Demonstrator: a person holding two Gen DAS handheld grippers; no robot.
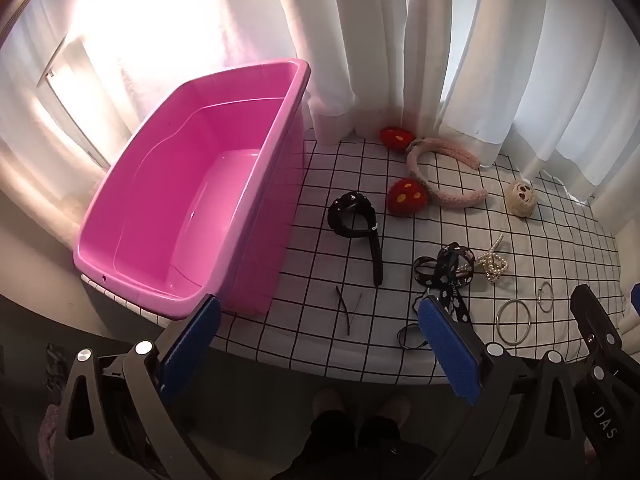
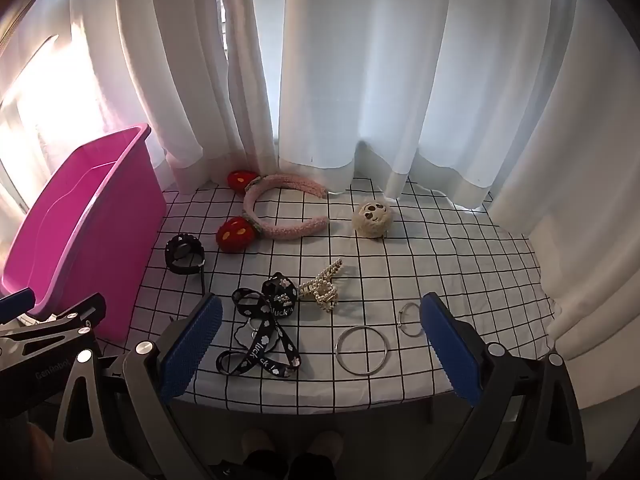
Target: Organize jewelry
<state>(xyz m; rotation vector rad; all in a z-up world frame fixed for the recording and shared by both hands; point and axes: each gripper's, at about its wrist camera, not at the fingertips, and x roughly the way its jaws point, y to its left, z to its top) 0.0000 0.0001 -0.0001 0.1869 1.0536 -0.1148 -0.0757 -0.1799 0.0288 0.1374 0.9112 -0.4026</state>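
Note:
A pink plastic bin (image 1: 192, 184) stands empty at the table's left; it shows in the right wrist view too (image 2: 80, 232). On the checked cloth lie a pink fuzzy headband with red ears (image 2: 280, 208), a black watch (image 2: 185, 256), a black ribbon lanyard (image 2: 264, 332), a pearl hair claw (image 2: 324, 286), a large metal ring (image 2: 362, 351), a small ring (image 2: 410, 318) and a cream plush face (image 2: 372, 219). My left gripper (image 1: 320, 312) is open and empty over the front edge near thin black ties (image 1: 346, 308). My right gripper (image 2: 320, 316) is open and empty above the lanyard and rings.
White curtains (image 2: 360, 100) hang along the back and right side of the table. The cloth-covered table's front edge (image 2: 320, 404) runs just ahead of both grippers. A person's feet show below the edge.

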